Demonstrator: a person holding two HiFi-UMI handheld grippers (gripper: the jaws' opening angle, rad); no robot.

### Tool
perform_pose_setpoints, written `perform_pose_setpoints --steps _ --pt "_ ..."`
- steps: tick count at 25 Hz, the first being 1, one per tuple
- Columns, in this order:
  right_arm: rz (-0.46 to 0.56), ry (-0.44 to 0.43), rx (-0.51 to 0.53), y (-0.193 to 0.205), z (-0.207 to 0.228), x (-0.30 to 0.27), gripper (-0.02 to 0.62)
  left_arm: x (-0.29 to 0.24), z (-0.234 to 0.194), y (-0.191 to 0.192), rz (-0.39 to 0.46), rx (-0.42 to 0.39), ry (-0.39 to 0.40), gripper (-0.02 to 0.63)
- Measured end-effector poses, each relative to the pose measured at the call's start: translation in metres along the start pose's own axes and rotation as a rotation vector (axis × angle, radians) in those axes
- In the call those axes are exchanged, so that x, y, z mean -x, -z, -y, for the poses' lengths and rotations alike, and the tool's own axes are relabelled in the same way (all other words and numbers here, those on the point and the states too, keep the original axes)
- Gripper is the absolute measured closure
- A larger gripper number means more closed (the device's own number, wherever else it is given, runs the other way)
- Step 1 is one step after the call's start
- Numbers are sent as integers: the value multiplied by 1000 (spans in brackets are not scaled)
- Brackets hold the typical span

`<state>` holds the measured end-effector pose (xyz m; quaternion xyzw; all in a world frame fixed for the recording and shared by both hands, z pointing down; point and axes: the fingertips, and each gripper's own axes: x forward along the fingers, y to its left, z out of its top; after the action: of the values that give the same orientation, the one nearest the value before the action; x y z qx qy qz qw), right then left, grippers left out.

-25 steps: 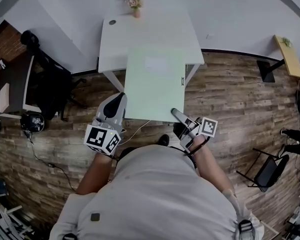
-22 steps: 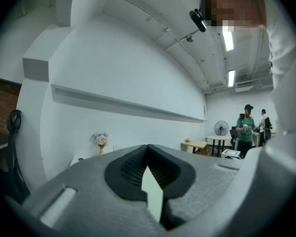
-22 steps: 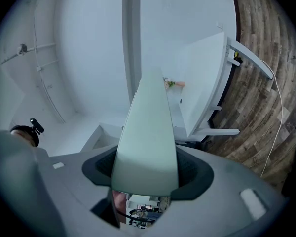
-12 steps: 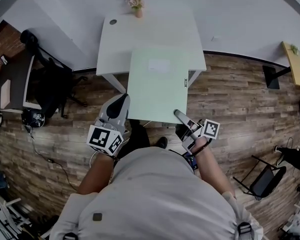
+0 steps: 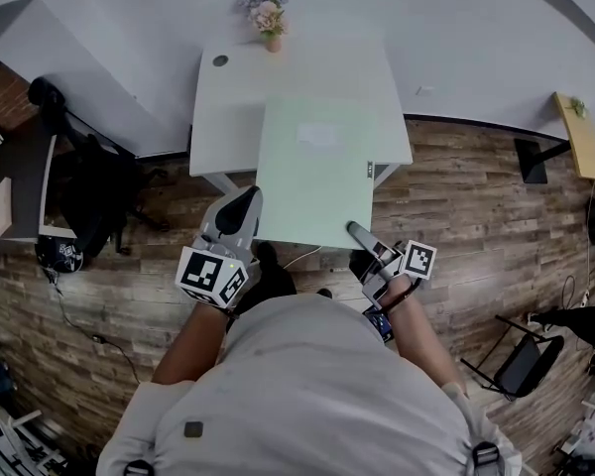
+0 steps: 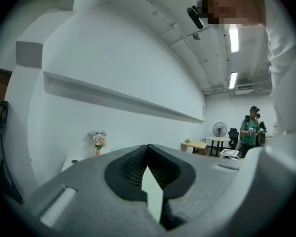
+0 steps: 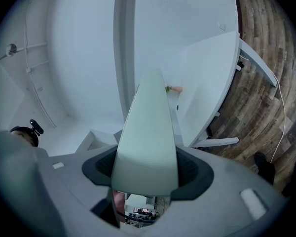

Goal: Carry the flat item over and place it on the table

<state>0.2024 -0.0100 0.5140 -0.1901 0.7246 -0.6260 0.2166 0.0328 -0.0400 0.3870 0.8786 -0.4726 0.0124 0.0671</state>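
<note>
A pale green flat board [image 5: 317,172] hangs level between both grippers, its far half over the near part of the white table [image 5: 228,97]. My left gripper [image 5: 246,204] is shut on the board's near left corner. My right gripper [image 5: 352,229] is shut on its near right corner. In the left gripper view the board [image 6: 152,194] shows only as a thin edge pinched between the dark pads. In the right gripper view the board [image 7: 148,137] runs out from between the jaws toward the table [image 7: 212,83].
A vase of flowers [image 5: 270,16] stands at the table's far edge, with a round hole [image 5: 220,60] at its left. A black chair [image 5: 89,181] and a desk [image 5: 20,172] stand left, a wooden shelf [image 5: 580,132] right. A person in green [image 6: 249,132] stands far off.
The board and both grippers have moved forward toward the table; the board's far end now lies over more of the tabletop. Both grips are unchanged.
</note>
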Motion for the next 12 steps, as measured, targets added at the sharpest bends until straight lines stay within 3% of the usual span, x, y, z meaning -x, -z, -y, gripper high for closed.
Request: perform_pose_setpoints --steps 12 --pt "58 31 18 -40 10 -137 296 -36 -146 -25 11 15 47 606"
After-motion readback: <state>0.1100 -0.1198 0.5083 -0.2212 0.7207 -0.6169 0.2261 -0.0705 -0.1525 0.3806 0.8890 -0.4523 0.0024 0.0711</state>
